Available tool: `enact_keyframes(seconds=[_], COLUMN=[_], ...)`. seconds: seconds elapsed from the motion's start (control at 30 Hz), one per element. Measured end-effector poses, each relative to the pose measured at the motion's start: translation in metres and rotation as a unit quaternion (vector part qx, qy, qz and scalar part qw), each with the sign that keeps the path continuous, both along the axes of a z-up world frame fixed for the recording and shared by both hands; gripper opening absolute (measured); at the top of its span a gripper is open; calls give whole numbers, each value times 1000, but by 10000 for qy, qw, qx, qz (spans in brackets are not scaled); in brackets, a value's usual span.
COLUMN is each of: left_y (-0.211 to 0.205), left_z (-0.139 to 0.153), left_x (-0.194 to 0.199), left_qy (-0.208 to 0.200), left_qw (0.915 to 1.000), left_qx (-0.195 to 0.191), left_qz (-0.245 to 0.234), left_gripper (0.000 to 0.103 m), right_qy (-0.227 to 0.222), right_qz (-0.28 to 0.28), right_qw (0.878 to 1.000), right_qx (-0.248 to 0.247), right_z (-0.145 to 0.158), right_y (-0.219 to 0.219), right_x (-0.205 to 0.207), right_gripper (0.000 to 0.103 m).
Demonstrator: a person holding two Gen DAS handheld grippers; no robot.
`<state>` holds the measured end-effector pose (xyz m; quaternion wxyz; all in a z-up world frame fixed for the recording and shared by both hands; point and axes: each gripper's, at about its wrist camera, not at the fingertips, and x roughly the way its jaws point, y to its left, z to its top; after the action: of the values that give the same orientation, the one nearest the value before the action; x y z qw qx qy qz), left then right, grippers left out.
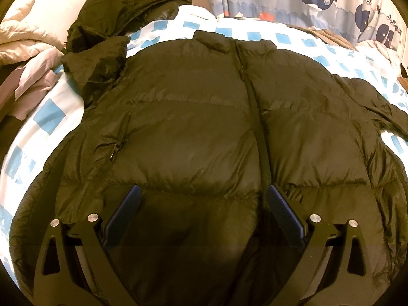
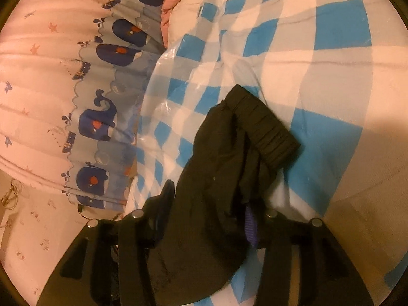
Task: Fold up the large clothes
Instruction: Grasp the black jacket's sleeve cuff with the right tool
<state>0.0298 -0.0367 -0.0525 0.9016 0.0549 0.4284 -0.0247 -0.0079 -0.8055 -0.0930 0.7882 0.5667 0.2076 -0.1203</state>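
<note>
While jacket lies flat:
jacket (image 1: 204, 117): front up, zipped, on checked bed sheet (image 1: 51, 112)
left gripper (image 1: 204, 196): spread wide above jacket hem
right gripper (image 2: 209, 204): part-open, jacket sleeve cuff (image 2: 267, 132) draped between fingers

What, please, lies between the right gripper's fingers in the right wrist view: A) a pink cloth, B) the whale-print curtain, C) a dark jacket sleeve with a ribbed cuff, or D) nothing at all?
C: the dark sleeve, ending in a ribbed cuff, runs up between the right gripper fingers over the blue checked sheet.
</note>
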Motion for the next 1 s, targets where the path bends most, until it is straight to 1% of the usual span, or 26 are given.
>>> enact_keyframes(seconds=[0.03,0.07,0.13,0.3,0.4,0.47,0.57,0.7,0.73,0.77,0.8,0.83,0.87,0.93,1.0], left_y=[0,-1,-1,0,4,9,18,34,40,45,50,56,64,78,89], left_z=[0,-1,-1,1,5,10,22,39,42,43,43,42,43,46,50], left_x=[0,0,1,0,1,1,-1,-2,-2,-2,0,2,4,7,7], left_qy=[7,16,27,8,-17,7,-43,-212,-325,-384,-387,-347,-279,-225,-296], left_qw=[10000,10000,10000,10000,9999,9997,9989,9970,9963,9960,9956,9950,9937,9902,9873], left_qx=[8,14,18,-16,-92,-232,-414,-632,-640,-601,-519,-519,-680,-996,-1114], left_qz=[-3,-3,-8,13,70,124,229,389,474,543,678,775,842,958,1089], left_gripper=[95,95,95,95,95,95,95,95,95,95,95,95,95,95,95], right_qy=[100,146,102,-487,-580,-661,-794,-1038,-1105,-1143,-1216,-1272,-1331,-1414,-1451], right_qz=[61,127,176,130,67,27,115,363,462,523,654,776,936,1185,1416], right_qw=[9998,9995,9990,9960,9950,9946,9930,9882,9862,9849,9824,9800,9765,9707,9647], right_qx=[-141,-233,-405,-745,-808,-794,-865,-1070,-1142,-1187,-1254,-1316,-1414,-1542,-1681], right_z=[3,5,11,56,78,91,116,165,178,186,199,210,223,240,253], right_y=[1,3,6,25,33,41,62,115,133,144,166,185,211,253,295], right_x=[3,5,4,1,3,6,16,45,56,62,73,82,95,114,133], right_gripper=[10,8,5,4,4,4,4,4,4,4,4,4,4,5,5])
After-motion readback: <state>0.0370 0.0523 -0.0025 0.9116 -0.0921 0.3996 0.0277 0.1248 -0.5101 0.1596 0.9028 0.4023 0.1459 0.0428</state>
